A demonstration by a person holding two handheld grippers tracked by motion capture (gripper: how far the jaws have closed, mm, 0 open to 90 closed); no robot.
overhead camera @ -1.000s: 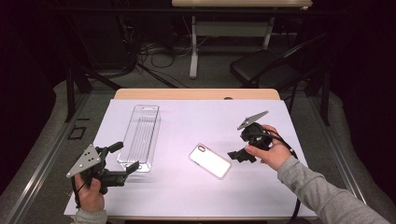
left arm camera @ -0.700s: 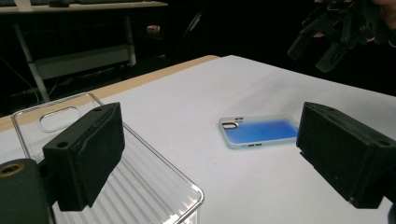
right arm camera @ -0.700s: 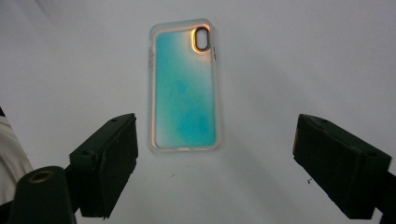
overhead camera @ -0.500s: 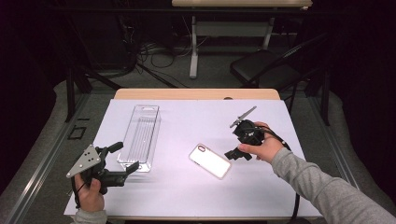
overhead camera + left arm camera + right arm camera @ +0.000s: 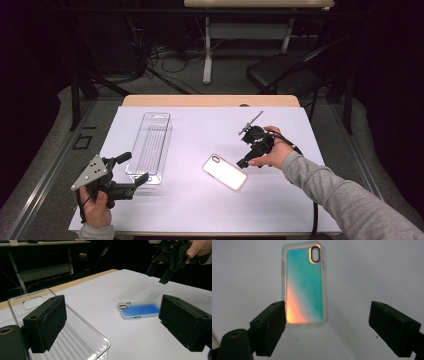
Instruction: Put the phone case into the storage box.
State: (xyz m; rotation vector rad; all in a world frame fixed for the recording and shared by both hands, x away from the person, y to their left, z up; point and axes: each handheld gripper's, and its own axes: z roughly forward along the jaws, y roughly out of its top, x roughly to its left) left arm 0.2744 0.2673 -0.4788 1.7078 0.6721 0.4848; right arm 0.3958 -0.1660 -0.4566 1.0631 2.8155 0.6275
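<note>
One phone case lies flat near the middle of a white table, its camera cutout toward the far left end in the high view. Seen from the right gripper view, the phone case has an iridescent back that shades from teal to orange, with a frosted rim and one oval camera opening at the top. In the left gripper view the same phone case looks blue. The right gripper, held in the person's right hand, hangs just beside the case's right end and angles down toward it; its two black jaws stand wide apart with nothing between them, and they do not touch the case. One clear plastic tray, long, ribbed and empty, lies on the left part of the table, well apart from the case. The left gripper, held in the person's left hand at the near left edge, points at the tray's near end; its two jaws are also spread wide and hold nothing, with one jaw over the tray's near corner. Behind the table are one dark chair and one white table leg frame.
</note>
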